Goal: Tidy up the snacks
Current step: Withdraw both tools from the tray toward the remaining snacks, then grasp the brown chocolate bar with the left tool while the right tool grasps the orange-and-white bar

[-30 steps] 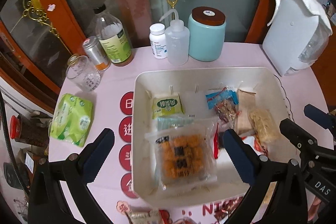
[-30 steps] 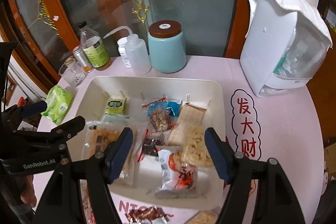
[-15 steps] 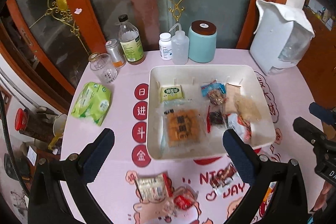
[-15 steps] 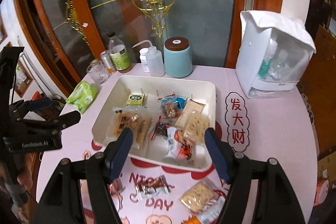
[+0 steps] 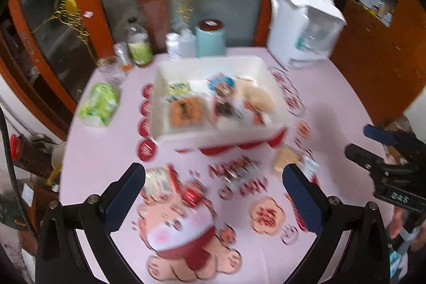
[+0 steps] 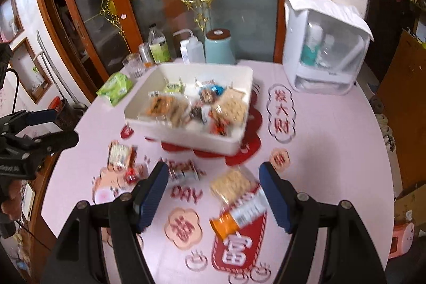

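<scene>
A white tray with several snack packets in it stands mid-table. Loose snacks lie on the pink cloth in front of it: a cracker pack, an orange-ended packet, a dark wrapped bar, a pale packet and a small red packet. My left gripper is open and empty above the near table, over the loose snacks. My right gripper is open and empty, with the cracker pack between its fingers in view. Both views are blurred.
A white water dispenser stands at the back right. A teal jar, bottles, a glass and a green tissue pack stand along the back and left. The table edge curves close on both sides.
Both grippers have pulled back and up from the tray toward the near side. The loose snacks in front of the tray have come into view. Both stay open.
</scene>
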Tool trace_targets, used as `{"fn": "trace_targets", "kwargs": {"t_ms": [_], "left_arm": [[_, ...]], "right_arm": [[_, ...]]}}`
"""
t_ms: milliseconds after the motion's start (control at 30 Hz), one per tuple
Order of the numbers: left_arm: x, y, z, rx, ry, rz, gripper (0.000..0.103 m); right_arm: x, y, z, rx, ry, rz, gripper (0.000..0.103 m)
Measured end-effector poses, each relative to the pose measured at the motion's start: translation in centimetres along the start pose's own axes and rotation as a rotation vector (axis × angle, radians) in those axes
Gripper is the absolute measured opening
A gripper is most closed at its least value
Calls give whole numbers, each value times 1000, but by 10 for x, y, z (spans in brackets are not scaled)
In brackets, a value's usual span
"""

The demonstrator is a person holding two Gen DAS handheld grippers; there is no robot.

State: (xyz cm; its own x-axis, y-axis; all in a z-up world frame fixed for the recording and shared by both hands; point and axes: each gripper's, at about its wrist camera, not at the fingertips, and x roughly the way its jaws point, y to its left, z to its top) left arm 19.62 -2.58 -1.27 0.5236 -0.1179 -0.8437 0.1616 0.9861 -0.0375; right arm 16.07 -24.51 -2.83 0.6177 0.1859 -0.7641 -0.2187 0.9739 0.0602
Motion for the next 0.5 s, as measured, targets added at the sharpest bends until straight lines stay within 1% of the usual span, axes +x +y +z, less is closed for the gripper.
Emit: {"fn": "trace_targets", "kwargs": {"t_ms": [67,133,233,333,400,500], "left_arm": [[4,-16,-19,27,18,-17,103],[11,-31,-34,55,28,-19,103],[30,-49,-51,105,59,-1,103],[52,-61,-60,158,95,-1,103],[71,-69,-63,212,114,20,103],[105,-76,-66,292,145,41,102]], "right_arm": [[-1,-8,-17,4,9,-11,71],[1,-14,-32,17,21,-18,71],[11,-24,-53,46,53,-26,71],[29,-33,-68,92,96,-27,71],[40,-38,-76,124,116,-33,71],[58,-46,-90,191,148,-18,71]]}}
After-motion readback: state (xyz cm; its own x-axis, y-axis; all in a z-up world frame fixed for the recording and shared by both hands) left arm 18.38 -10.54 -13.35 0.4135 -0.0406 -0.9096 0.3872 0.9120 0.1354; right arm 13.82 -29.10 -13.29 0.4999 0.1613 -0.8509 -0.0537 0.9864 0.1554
